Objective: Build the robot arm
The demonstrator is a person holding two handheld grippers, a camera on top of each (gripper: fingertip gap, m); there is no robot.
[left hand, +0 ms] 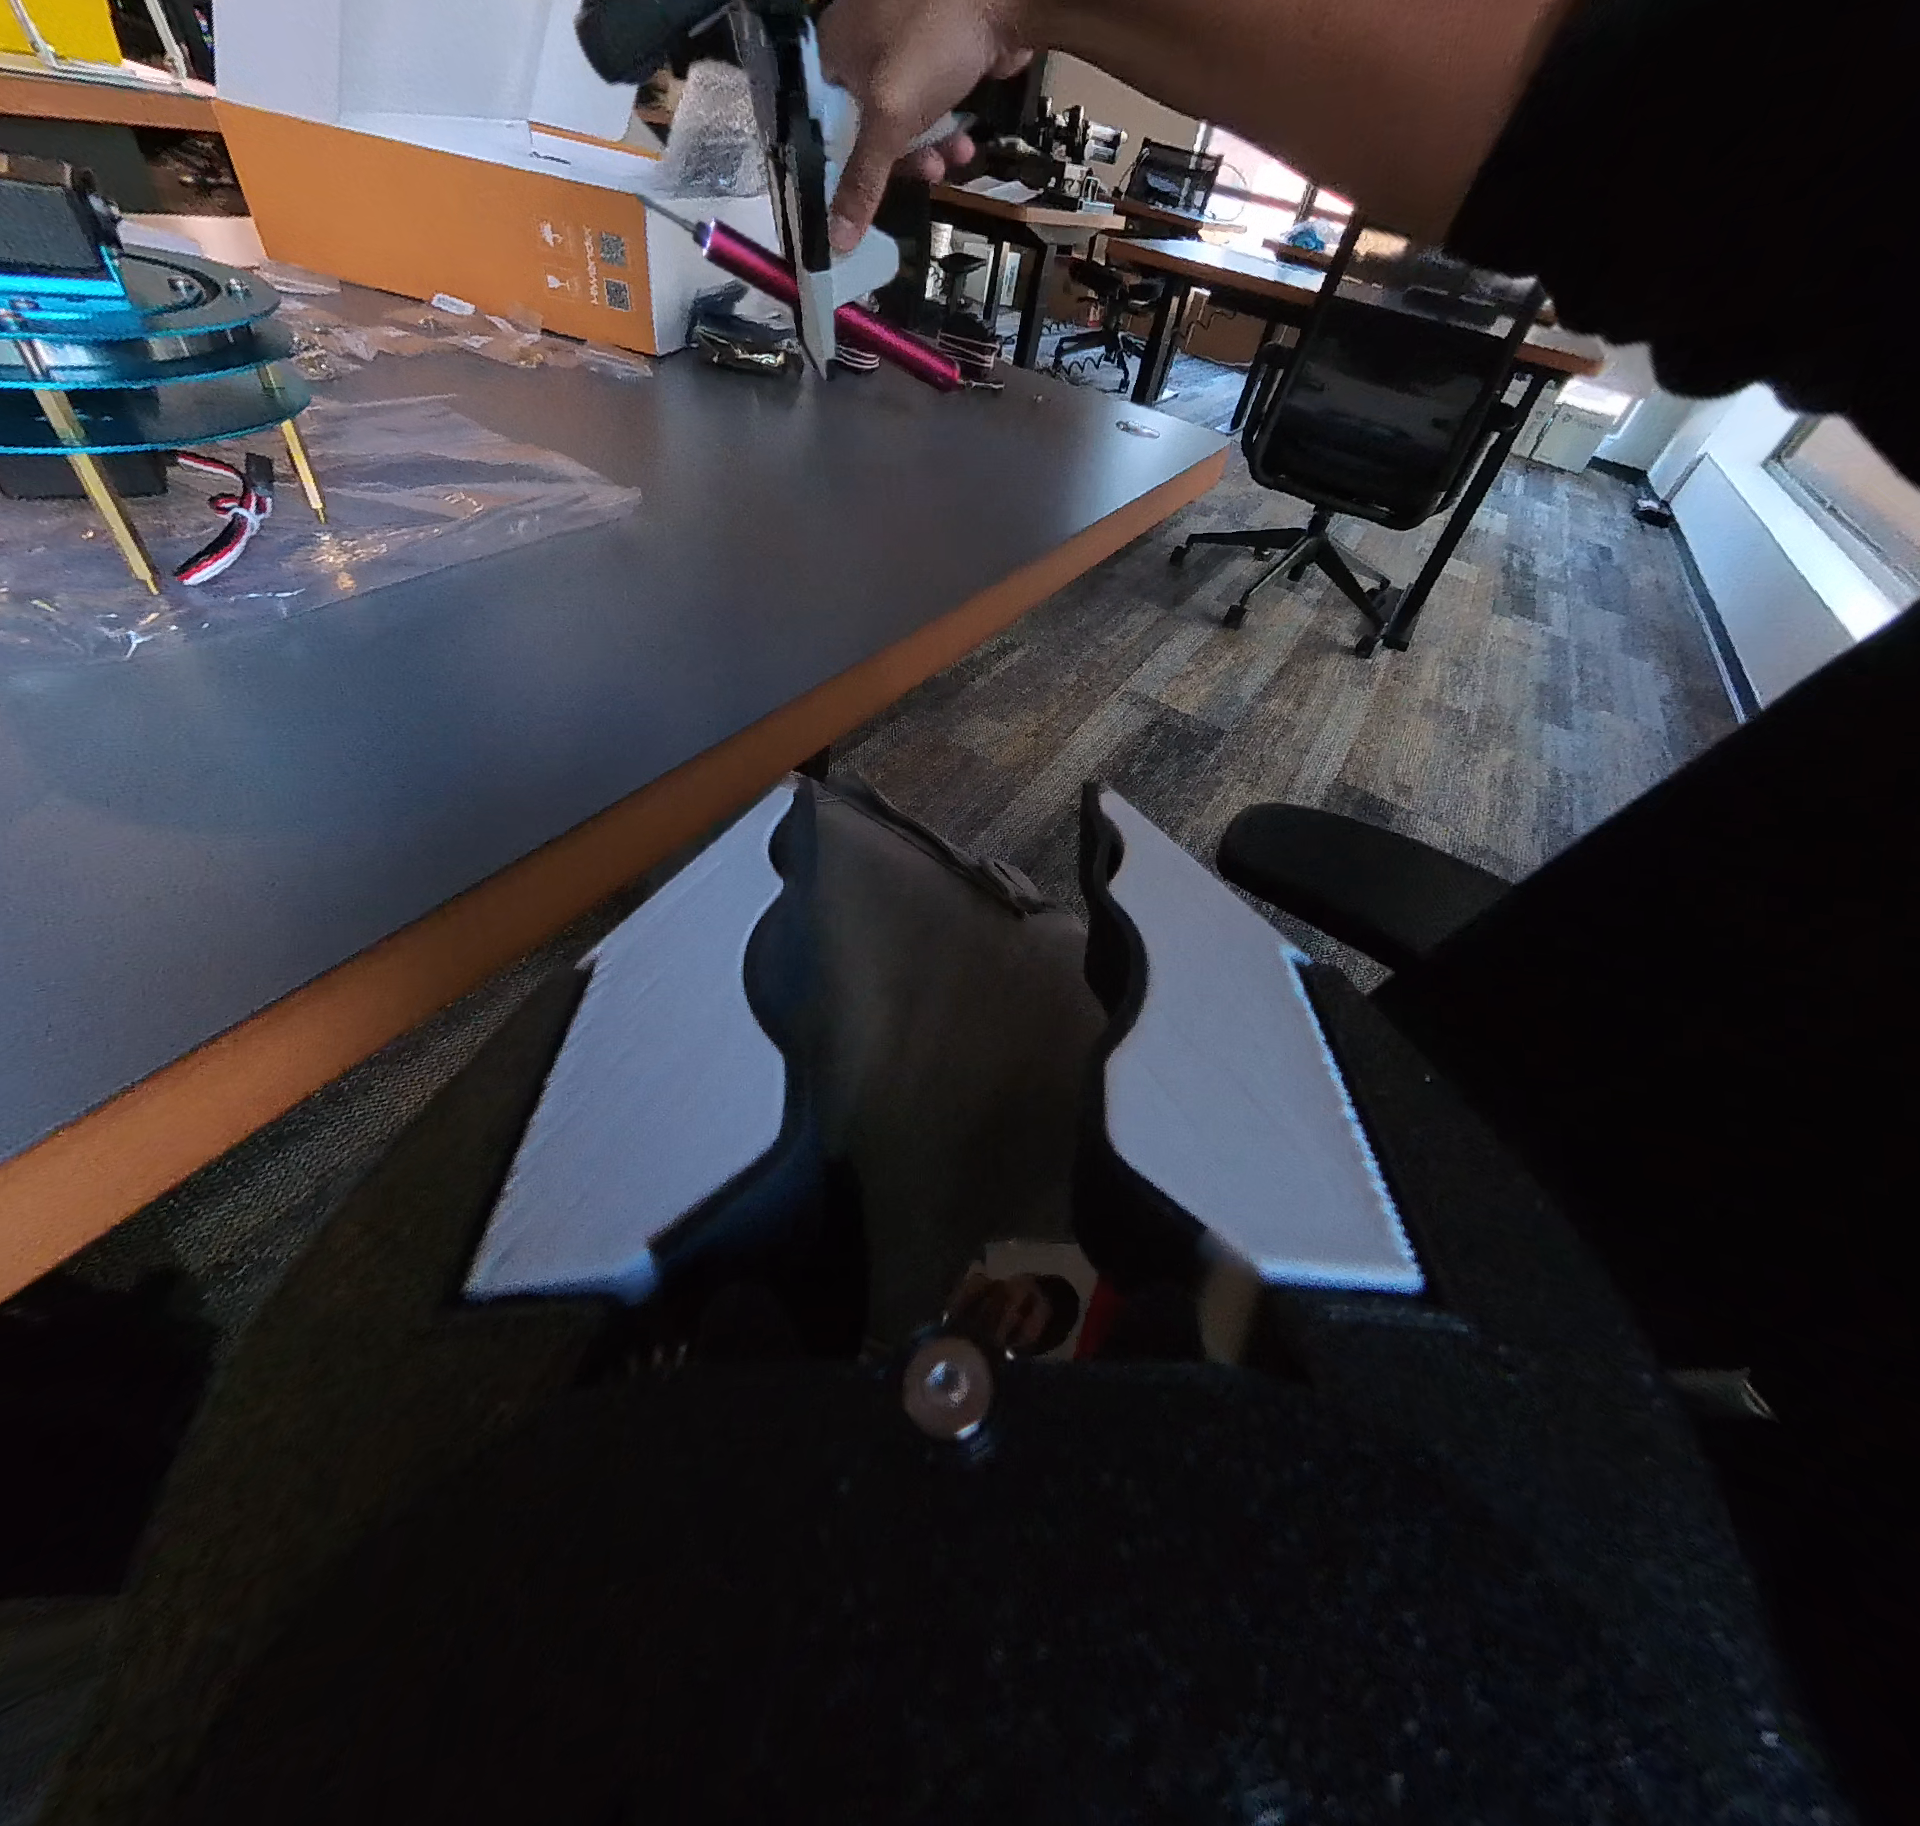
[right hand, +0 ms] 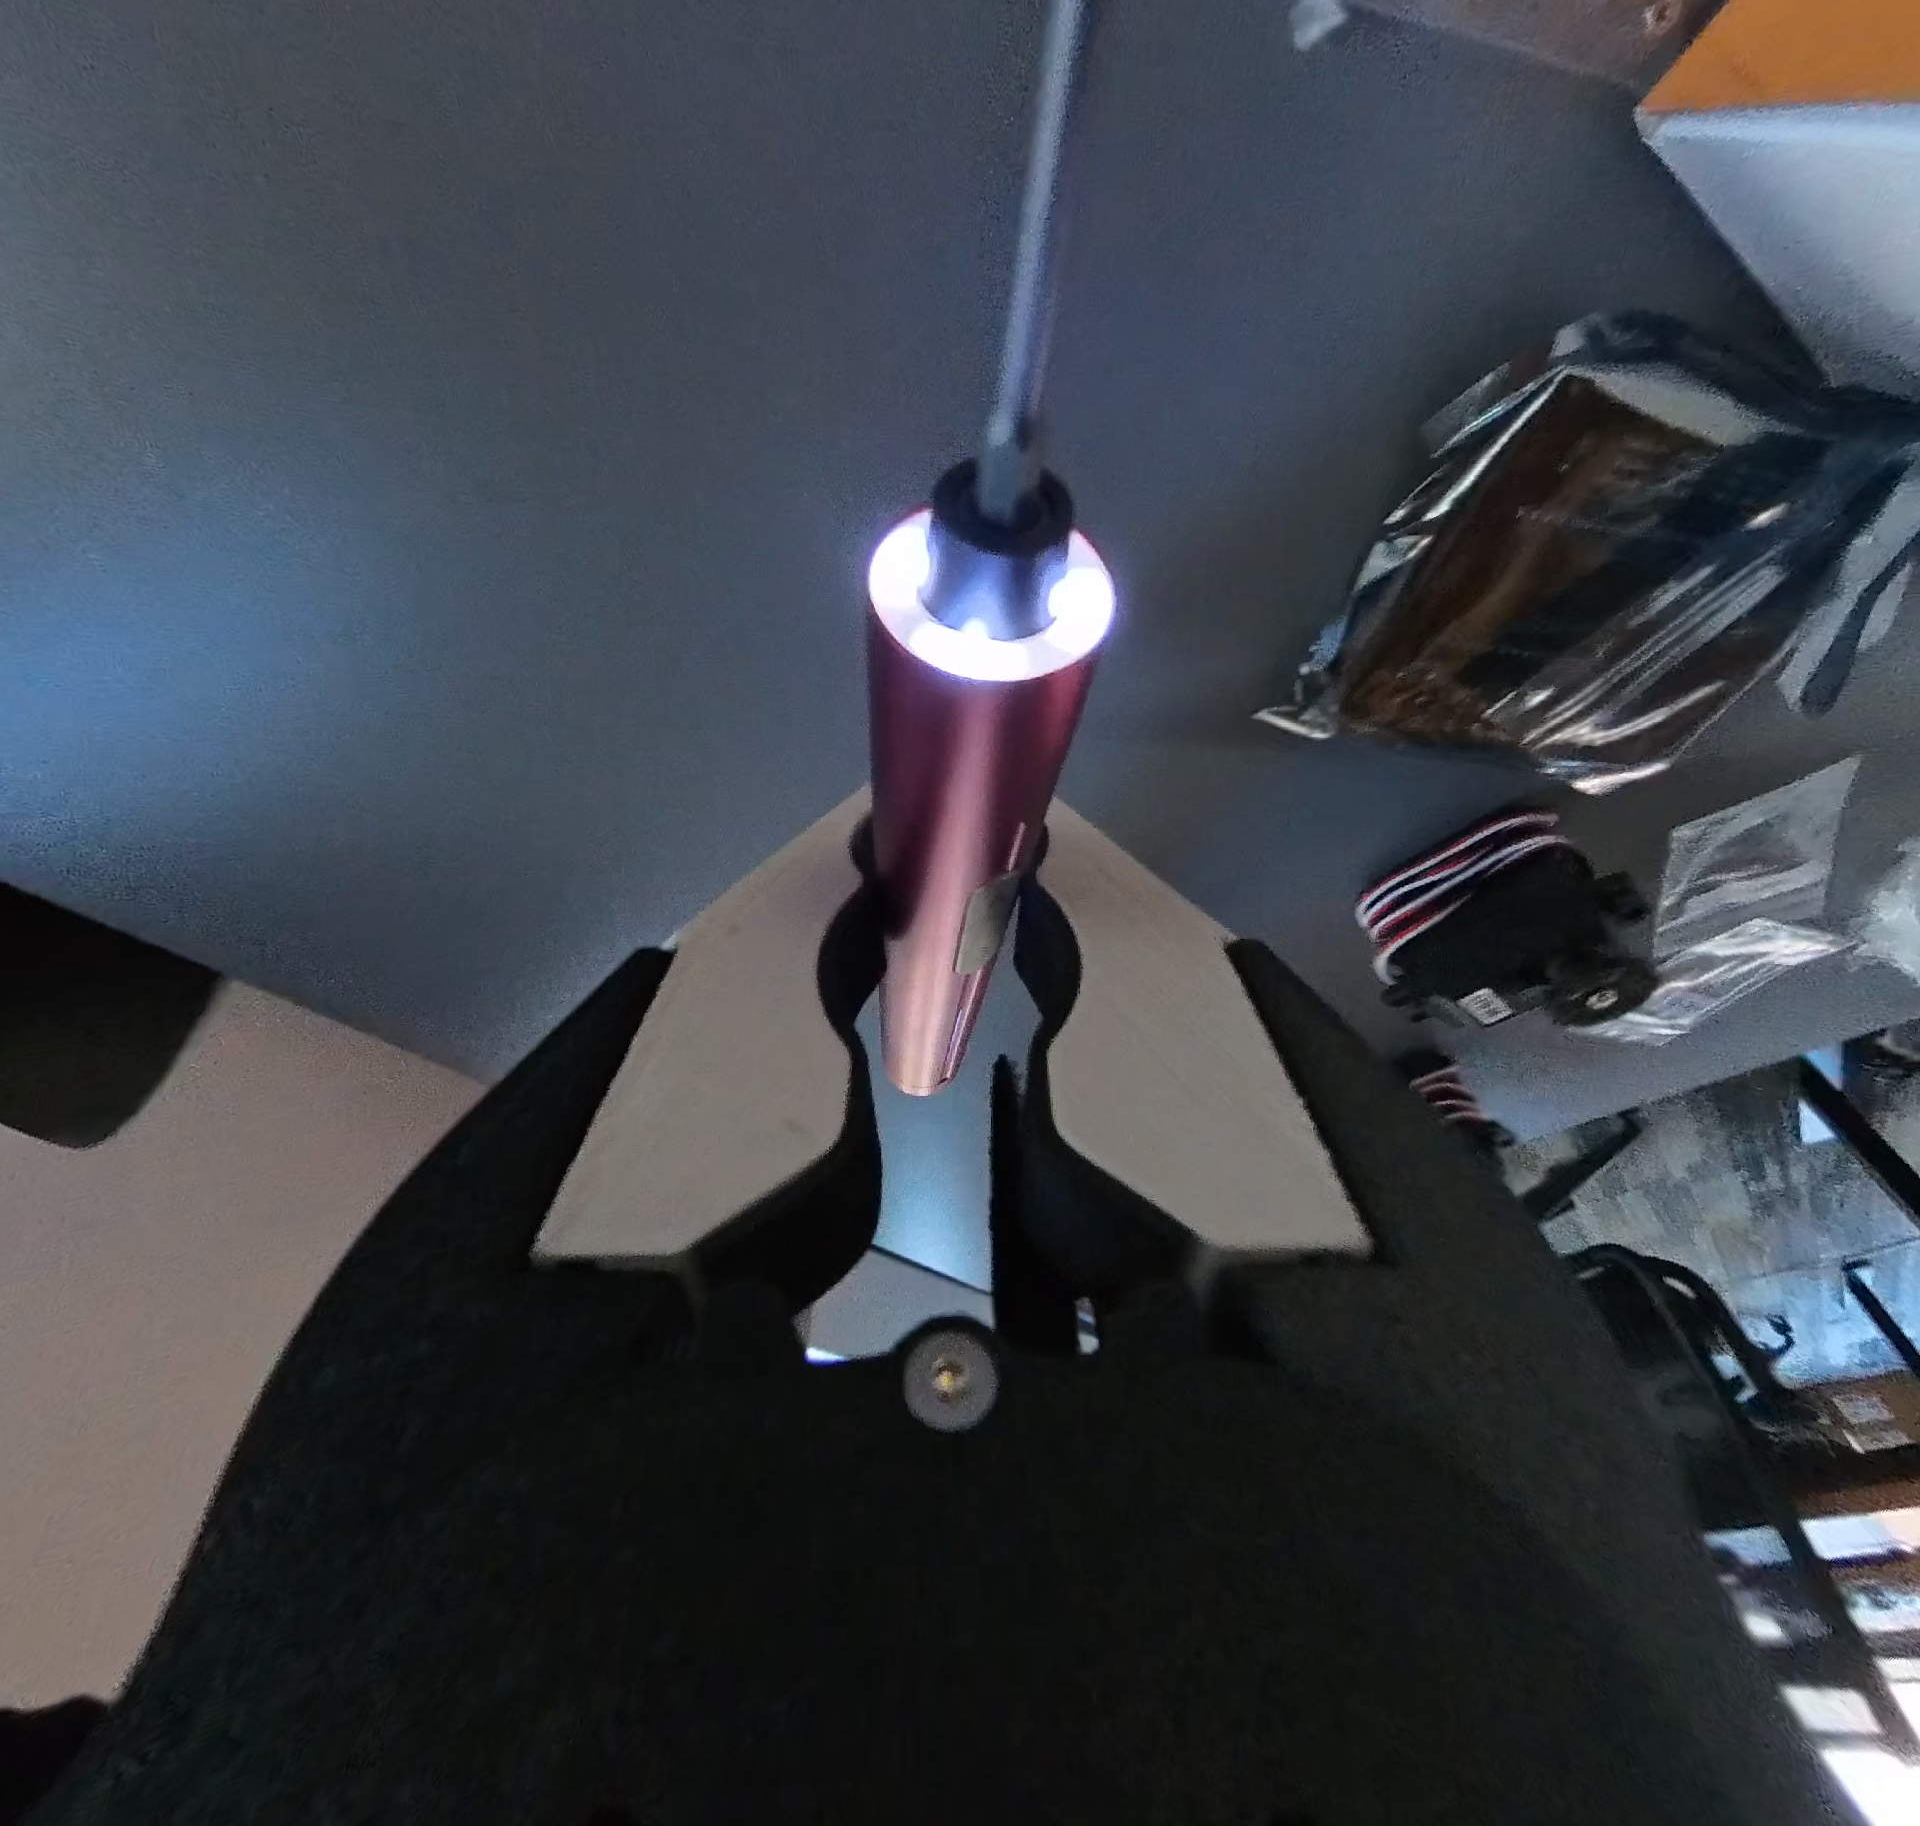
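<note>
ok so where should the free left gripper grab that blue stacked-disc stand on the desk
Grip a gold leg of the blue disc stand, coming in low from the desk's front edge: the discs are wide and flat, the legs slim and exposed. The left gripper is open and empty; the right gripper holds the red screwdriver.

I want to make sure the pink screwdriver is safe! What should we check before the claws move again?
1. Right claw shut on the pink electric screwdriver: ok.
2. Screwdriver's light ring lit: ok.
3. Bit tip visible: cannot tell, it runs out of the right wrist view.
4. Screwdriver lifted off the grey table: ok, seen from the left wrist view.
5. Left claw open and holding nothing: ok; it is off the table edge, over the carpet.
6. Blue tiered assembly apart from the screwdriver: ok.
</note>
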